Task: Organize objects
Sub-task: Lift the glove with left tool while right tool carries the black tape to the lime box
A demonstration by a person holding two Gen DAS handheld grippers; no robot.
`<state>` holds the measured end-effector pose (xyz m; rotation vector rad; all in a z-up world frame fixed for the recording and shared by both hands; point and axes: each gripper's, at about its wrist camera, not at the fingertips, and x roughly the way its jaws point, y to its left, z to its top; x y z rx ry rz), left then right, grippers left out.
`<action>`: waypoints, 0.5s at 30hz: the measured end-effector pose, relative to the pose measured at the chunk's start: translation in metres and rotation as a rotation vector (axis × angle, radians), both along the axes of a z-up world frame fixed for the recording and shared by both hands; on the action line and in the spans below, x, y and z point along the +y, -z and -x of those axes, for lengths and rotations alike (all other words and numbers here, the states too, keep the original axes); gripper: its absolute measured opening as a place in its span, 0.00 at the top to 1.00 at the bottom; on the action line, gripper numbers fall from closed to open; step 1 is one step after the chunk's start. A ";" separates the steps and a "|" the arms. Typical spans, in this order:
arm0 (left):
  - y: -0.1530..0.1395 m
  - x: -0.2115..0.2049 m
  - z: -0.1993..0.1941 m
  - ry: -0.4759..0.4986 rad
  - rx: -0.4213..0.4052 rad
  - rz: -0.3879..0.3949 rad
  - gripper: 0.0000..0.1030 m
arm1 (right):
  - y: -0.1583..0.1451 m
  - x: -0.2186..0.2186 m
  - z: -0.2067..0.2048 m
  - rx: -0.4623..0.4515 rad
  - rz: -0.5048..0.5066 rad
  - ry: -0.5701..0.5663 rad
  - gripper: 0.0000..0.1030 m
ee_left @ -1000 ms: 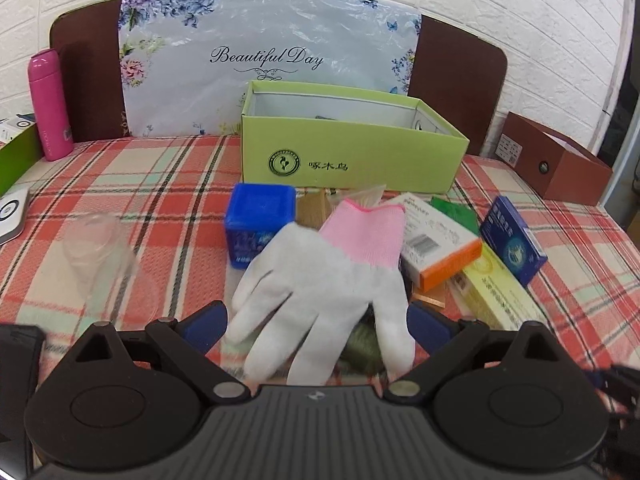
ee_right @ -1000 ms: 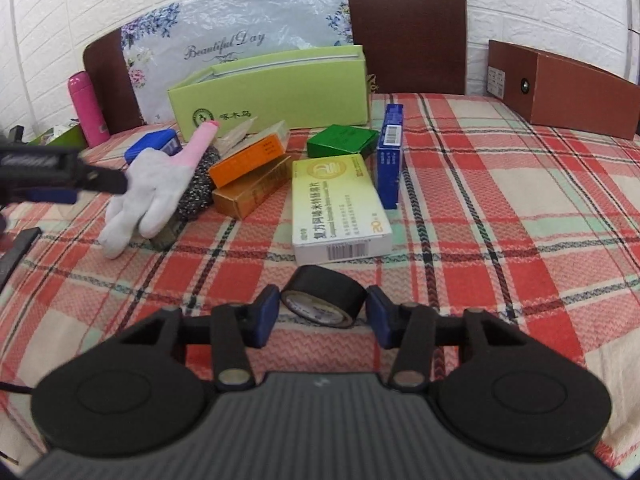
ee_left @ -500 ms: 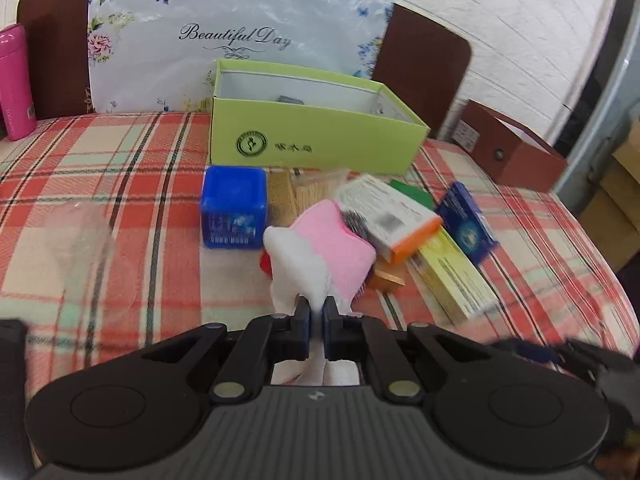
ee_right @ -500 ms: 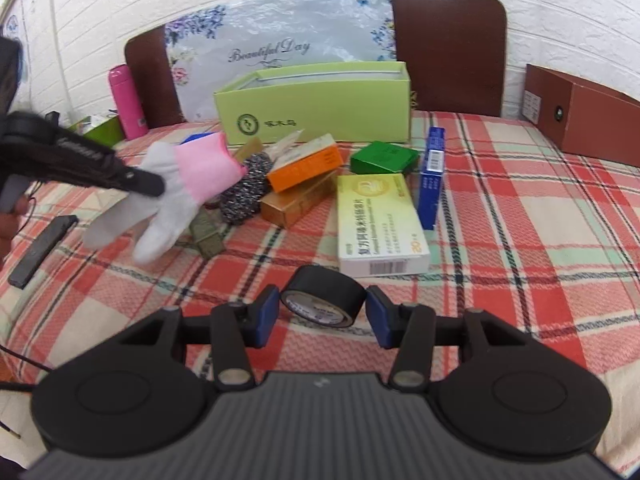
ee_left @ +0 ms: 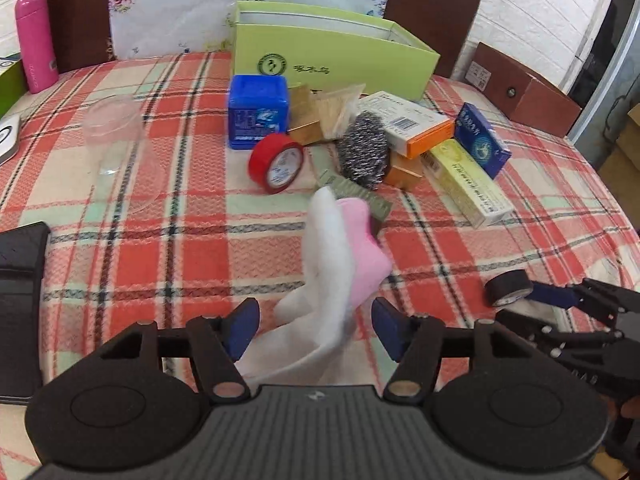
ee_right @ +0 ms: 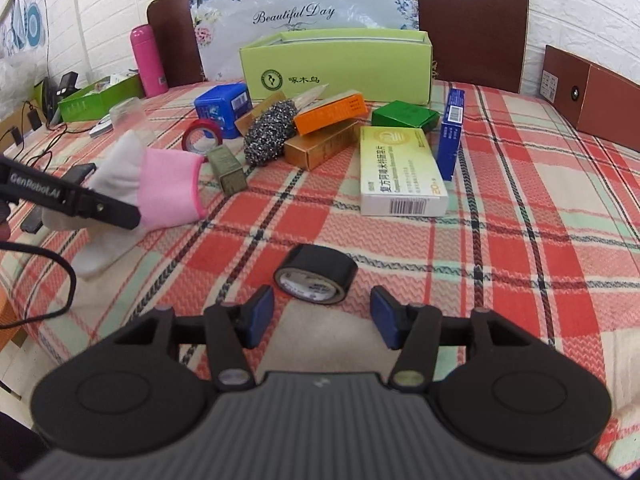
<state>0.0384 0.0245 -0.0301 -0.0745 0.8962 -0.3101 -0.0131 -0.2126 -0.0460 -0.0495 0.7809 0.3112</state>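
A white glove with a pink cuff [ee_left: 336,256] lies crumpled between the open fingers of my left gripper [ee_left: 316,326], near the front of the plaid table; it also shows in the right wrist view [ee_right: 160,184]. My right gripper [ee_right: 322,316] is open, and a black tape roll [ee_right: 316,274] lies on the cloth just ahead of its fingertips, not gripped. The open green box [ee_left: 332,52] stands at the back. In front of it lie a red tape roll [ee_left: 276,162], a steel scourer [ee_left: 362,152], a blue tub [ee_left: 258,110] and several cartons.
A clear plastic cup [ee_left: 114,132] lies at the left. A pink bottle [ee_left: 36,40] stands at the back left. A brown box [ee_left: 520,88] sits at the back right. A black flat device [ee_left: 20,292] lies at the left front edge.
My left gripper shut on the glove, lifted it off the pile towards the front, and has now opened. The red tape and scourer are uncovered. My right gripper opened wider behind the black tape.
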 end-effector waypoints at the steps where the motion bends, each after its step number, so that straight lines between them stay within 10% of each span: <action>1: -0.002 -0.003 0.002 0.015 -0.019 0.009 0.37 | -0.001 0.001 0.001 -0.002 0.004 -0.005 0.46; 15: 0.002 0.002 -0.004 0.005 0.000 0.050 0.46 | 0.001 0.011 -0.010 -0.003 0.006 0.045 0.46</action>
